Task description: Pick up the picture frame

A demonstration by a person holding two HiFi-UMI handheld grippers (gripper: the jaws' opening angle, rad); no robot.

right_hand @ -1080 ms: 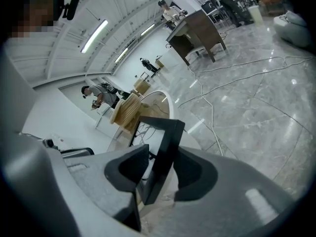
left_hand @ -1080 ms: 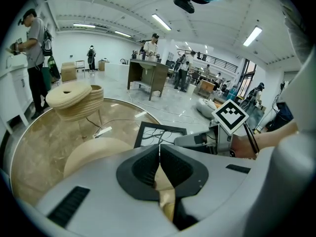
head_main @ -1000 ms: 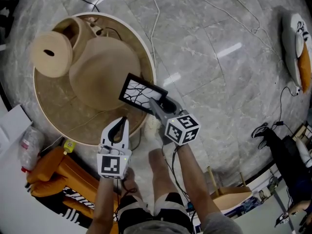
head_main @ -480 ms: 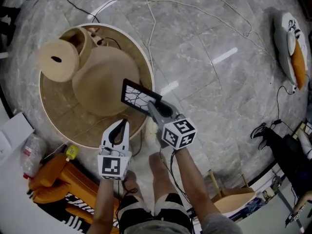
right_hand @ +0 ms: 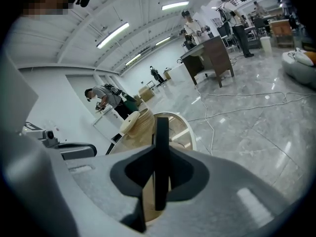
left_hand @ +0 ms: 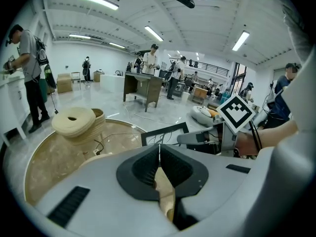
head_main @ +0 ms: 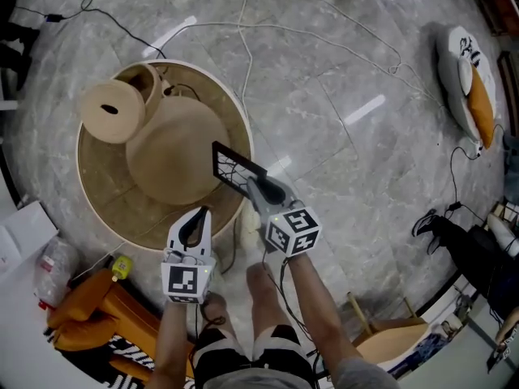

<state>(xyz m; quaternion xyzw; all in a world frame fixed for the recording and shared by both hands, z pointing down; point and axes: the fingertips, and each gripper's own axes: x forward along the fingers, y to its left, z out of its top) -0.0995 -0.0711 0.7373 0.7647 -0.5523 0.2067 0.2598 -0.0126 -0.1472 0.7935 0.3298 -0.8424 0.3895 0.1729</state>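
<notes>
Counted: one picture frame [head_main: 238, 168], two grippers, one round table [head_main: 113, 194], two beige forms on it, and several cables [head_main: 241, 23].

The frame is held by the right gripper [head_main: 251, 181] at its near edge. It is tilted and lies over the right part of the table's rim. In the right gripper view the frame is seen edge-on as a dark bar [right_hand: 160, 132] between the jaws, which have just been closing and are now pressed onto it. The left gripper [head_main: 199, 215] is held just beside, over the near rim, with its jaws drawn together and nothing between them.

The frame's far corner overlaps the dome [head_main: 174, 148] in the head view; contact cannot be determined. A disc-topped spool [head_main: 113, 110] stands beyond the dome, well apart from the frame.

Broad open floor [head_main: 340, 160] is noted to the right, crossed only by the cables. A cushion [head_main: 464, 79] lies far right. An orange object [head_main: 81, 302] is set near the table's lower left, and a wooden chair [head_main: 385, 339] at lower right.
</notes>
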